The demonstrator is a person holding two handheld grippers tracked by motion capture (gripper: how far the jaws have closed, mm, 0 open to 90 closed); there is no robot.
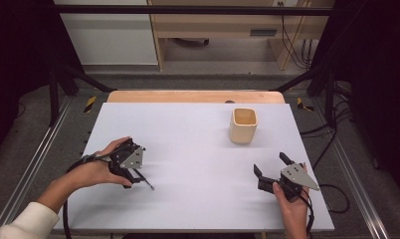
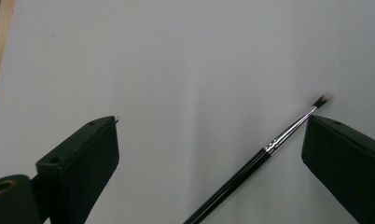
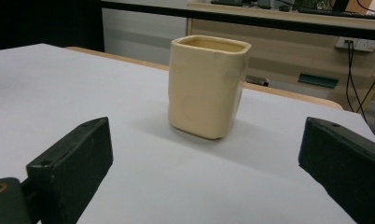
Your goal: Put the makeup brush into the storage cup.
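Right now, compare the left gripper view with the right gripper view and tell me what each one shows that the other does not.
The left gripper view alone shows a thin black brush with a silver ferrule and pale tip, lying on the table between the open jaws of the left claw, close to one jaw. The right gripper view alone shows a cream square cup standing upright ahead of the open right claw, with a wooden shelf behind. Both share the white table top and a pair of black jaws held wide apart.

the paintbrush [image 2: 251, 168] handle runs off the bottom edge of the left gripper view, and its bristle tip is blurred. in the high view the left hand-held gripper [image 1: 133, 174] covers most of it.
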